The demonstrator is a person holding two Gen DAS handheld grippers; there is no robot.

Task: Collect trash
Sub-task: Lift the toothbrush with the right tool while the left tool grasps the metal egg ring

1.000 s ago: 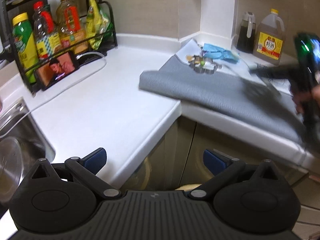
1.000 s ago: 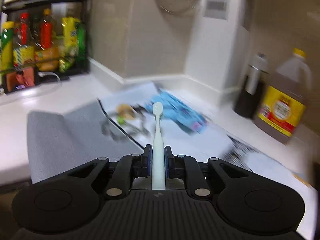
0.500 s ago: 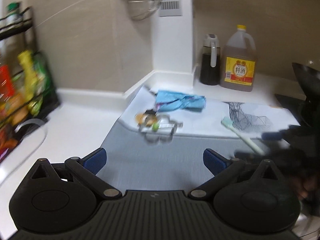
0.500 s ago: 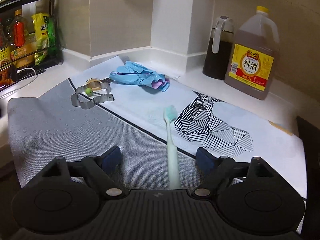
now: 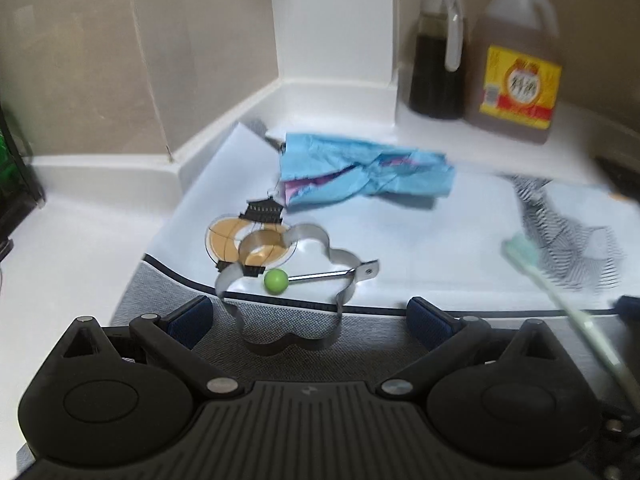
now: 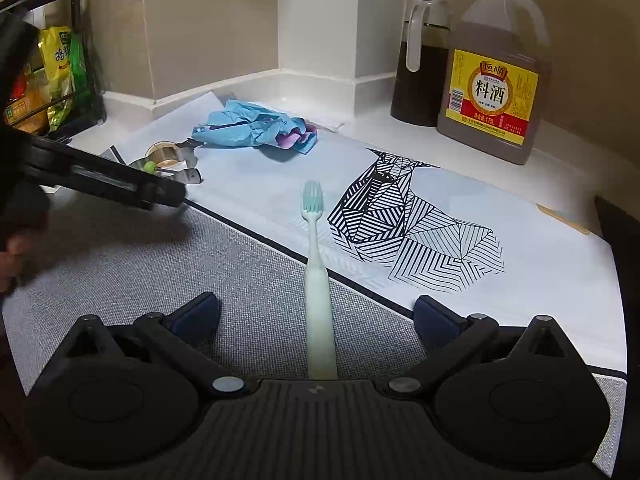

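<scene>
R wrist: toothbrush btwn spread tongs

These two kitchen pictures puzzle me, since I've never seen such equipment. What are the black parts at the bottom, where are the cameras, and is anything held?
A person holds a two-finger tool in each hand, with a camera on each looking forward along the fingers. The black parts are the tools themselves. One picture looks out from the left hand-held gripper, the other from the right hand-held gripper. Both are open and hold nothing. On the mat lie a toothbrush, between the right fingers but not pinched, a crumpled blue wrapper and a flower-shaped metal ring. Two bottles stand behind.
</scene>
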